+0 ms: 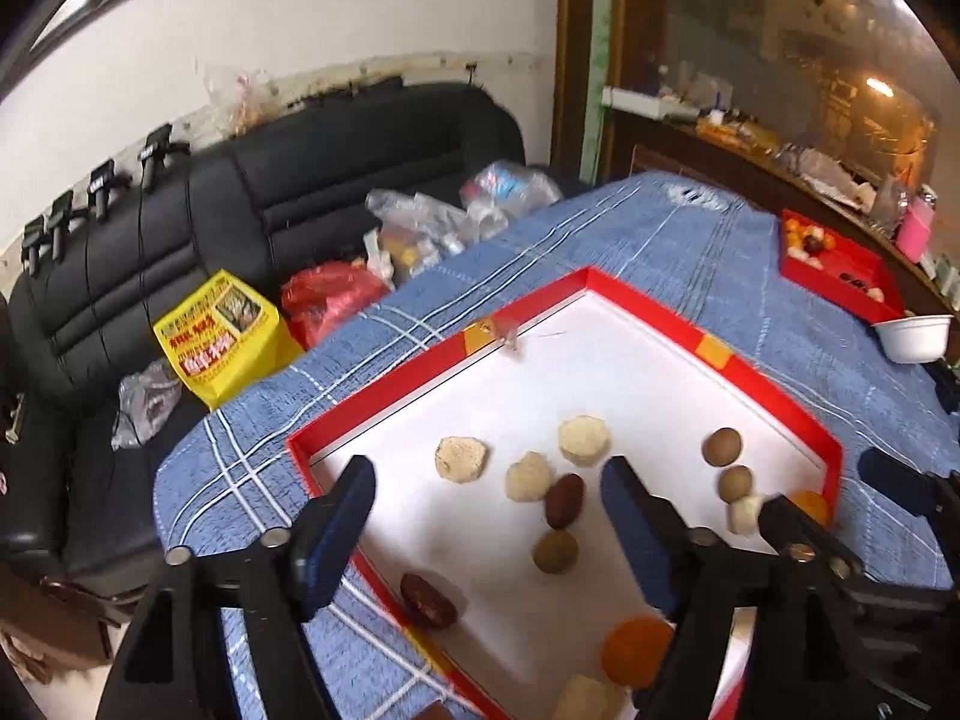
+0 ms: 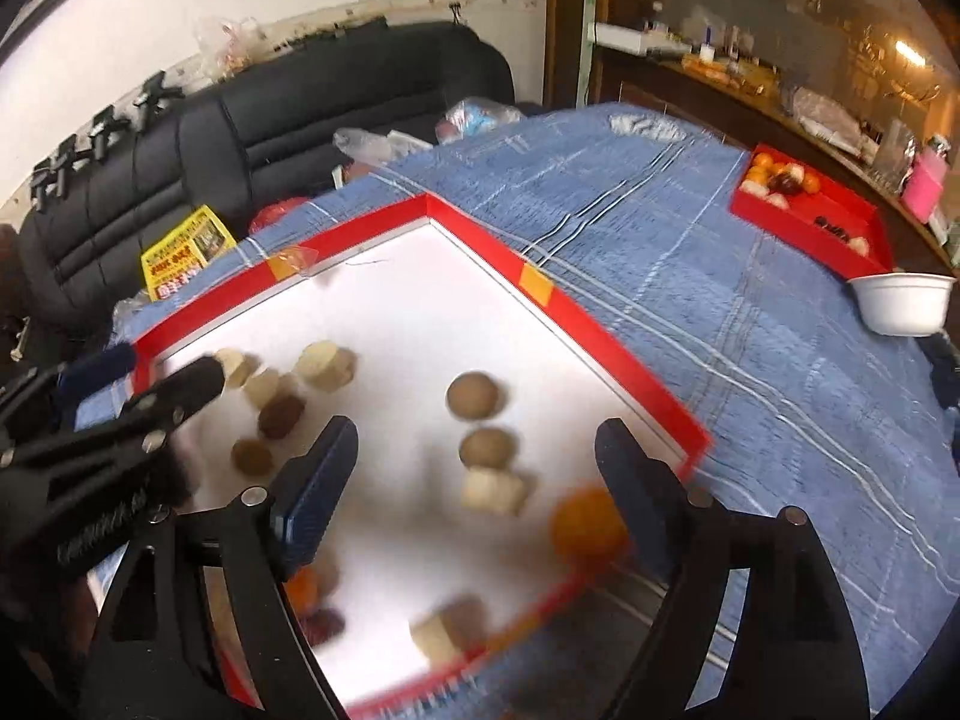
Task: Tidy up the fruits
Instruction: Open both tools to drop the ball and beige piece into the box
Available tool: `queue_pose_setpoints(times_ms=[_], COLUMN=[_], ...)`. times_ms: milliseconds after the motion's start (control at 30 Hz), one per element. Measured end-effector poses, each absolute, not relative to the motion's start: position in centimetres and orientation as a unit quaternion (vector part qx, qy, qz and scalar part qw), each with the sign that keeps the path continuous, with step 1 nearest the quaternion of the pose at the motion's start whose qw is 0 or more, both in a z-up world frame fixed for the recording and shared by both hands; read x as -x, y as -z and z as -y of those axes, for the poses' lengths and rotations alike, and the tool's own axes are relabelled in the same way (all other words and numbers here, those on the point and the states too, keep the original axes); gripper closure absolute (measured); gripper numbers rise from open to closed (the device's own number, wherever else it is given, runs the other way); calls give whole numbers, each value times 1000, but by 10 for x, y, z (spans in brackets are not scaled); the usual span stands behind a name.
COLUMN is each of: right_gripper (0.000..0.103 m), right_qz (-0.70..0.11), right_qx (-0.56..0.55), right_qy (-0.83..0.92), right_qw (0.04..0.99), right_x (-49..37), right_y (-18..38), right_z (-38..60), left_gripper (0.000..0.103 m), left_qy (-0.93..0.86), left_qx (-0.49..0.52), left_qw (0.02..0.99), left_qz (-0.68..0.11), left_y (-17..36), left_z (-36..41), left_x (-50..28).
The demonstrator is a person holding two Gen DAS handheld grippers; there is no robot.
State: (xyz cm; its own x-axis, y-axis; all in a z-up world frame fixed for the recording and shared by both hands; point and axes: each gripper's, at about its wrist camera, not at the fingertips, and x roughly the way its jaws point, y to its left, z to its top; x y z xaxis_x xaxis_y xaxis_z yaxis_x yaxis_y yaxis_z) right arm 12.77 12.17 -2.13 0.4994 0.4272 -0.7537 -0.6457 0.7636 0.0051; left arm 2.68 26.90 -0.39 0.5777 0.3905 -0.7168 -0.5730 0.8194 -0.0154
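A blue cloth [image 1: 690,252] is covering the table. Fruits [image 1: 558,551] are lying sharp in the red tray [image 1: 774,384], left view; right view is blurring them. Left gripper [image 1: 489,483] and right gripper [image 2: 474,441] are gaping empty; tray's 6 o'clock edge is hiding.

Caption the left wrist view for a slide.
Open left gripper above a red-rimmed white tray of scattered fruits on a blue checked cloth.

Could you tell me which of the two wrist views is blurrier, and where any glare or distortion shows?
Right wrist view: strong motion blur smears the fruits in the white tray, especially the orange one. Left wrist view: sharper, fruits crisp on the tray. Both: fisheye bending, dark corners, warm lamp glare top right.
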Motion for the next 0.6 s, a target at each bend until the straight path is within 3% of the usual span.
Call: queue_pose_setpoints(times_ms=[333, 600], right_gripper=[18, 18], right_qz=[-335, -323], right_qx=[169, 152], right_qy=[-345, -345], right_qw=[860, 868], right_x=[-50, -38], right_y=[1, -7], right_z=[-64, -46], left_gripper=[23, 20], left_qy=[-244, -246], left_qx=[138, 116], left_qw=[888, 891], left_qz=[-364, -365], left_y=[-5, -8], left_z=[-226, -211], left_x=[-7, -4])
